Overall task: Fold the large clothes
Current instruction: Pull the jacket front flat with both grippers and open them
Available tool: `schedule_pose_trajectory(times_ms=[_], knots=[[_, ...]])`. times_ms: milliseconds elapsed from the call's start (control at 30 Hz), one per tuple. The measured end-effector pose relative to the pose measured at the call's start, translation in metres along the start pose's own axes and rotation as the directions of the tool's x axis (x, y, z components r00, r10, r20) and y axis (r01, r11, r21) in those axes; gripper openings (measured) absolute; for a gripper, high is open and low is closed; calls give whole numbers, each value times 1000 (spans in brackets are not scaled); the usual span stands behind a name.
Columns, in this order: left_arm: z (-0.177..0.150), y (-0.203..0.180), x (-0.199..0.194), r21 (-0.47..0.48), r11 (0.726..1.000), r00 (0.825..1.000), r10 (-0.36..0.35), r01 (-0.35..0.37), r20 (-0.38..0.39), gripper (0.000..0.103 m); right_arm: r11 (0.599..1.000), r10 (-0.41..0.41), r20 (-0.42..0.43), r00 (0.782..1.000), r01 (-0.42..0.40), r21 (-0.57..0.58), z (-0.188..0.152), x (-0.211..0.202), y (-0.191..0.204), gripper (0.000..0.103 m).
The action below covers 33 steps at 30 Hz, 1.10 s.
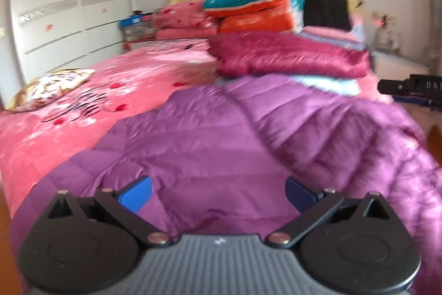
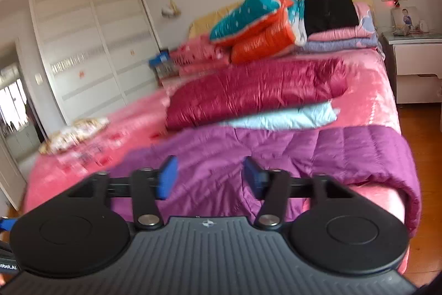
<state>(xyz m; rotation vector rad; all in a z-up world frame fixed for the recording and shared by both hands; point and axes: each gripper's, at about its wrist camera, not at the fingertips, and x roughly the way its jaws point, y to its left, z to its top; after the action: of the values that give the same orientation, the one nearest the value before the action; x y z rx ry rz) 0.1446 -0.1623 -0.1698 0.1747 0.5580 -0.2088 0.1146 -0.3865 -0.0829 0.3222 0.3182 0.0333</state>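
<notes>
A purple quilted down jacket [image 1: 221, 134] lies spread over the near end of a pink bed [image 1: 83, 112]. In the right wrist view the jacket [image 2: 317, 151] drapes over the bed's near right corner. My left gripper [image 1: 218, 192] hovers just above the jacket with its blue pads [image 1: 135, 194] far apart and nothing between them. My right gripper [image 2: 211, 177] is also over the jacket. Its blue pads [image 2: 168, 177] stand partly apart and grip no cloth.
A folded maroon jacket [image 2: 254, 90] rests on a light blue garment [image 2: 290, 116] just beyond the purple one. Stacked quilts [image 2: 262, 18] fill the head of the bed. A patterned pillow [image 1: 52, 86] lies left. A white nightstand [image 2: 414, 65] and wooden floor are right, a wardrobe [image 1: 69, 4] left.
</notes>
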Motion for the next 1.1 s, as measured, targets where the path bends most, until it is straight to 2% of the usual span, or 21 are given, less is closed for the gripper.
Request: schedule_pose_trajectory(times_ms=[67, 167, 300, 367, 467, 633, 733, 800, 833, 867, 967, 1033, 1100], knots=[[-9, -4, 15, 26, 999, 999, 46, -45, -20, 102, 1000, -21, -47, 999, 21, -19, -8, 25, -3, 42], [-24, -3, 33, 43, 996, 996, 75, -73, -56, 102, 997, -68, -117, 991, 63, -46, -28, 57, -9, 38], [-37, -4, 37, 53, 996, 996, 77, -75, -34, 103, 992, -124, -211, 970, 115, -54, -47, 90, -22, 38], [-41, -5, 40, 64, 995, 997, 77, -76, -14, 103, 990, -141, -251, 958, 133, -48, -53, 101, -26, 34], [-46, -5, 42, 61, 996, 998, 69, -69, -9, 103, 988, -155, -264, 952, 144, -58, -58, 110, -30, 34], [-48, -4, 53, 37, 998, 998, 49, -48, -28, 103, 984, -169, -239, 956, 150, -96, -63, 115, -24, 35], [-48, -4, 54, 31, 999, 998, 44, -43, -34, 103, 985, -159, -233, 959, 139, -99, -64, 105, -20, 43], [-49, -5, 55, 36, 998, 998, 48, -46, -37, 103, 989, -133, -227, 965, 115, -90, -57, 100, -22, 56], [-49, -6, 55, 40, 998, 998, 51, -49, -39, 103, 991, -121, -213, 970, 105, -84, -57, 92, -19, 72], [-49, -6, 55, 43, 998, 998, 53, -51, -39, 103, 992, -115, -189, 975, 101, -79, -55, 83, -17, 83], [-49, -7, 55, 44, 998, 997, 56, -54, -44, 103, 997, -78, -107, 991, 76, -24, -36, 61, -19, 97], [-46, -7, 55, 46, 997, 997, 60, -57, -51, 103, 997, -61, -37, 997, 62, 45, -21, 41, -32, 100], [-42, -7, 55, 43, 997, 996, 63, -61, -68, 103, 989, -75, 26, 997, 72, 129, -8, 23, -51, 100]])
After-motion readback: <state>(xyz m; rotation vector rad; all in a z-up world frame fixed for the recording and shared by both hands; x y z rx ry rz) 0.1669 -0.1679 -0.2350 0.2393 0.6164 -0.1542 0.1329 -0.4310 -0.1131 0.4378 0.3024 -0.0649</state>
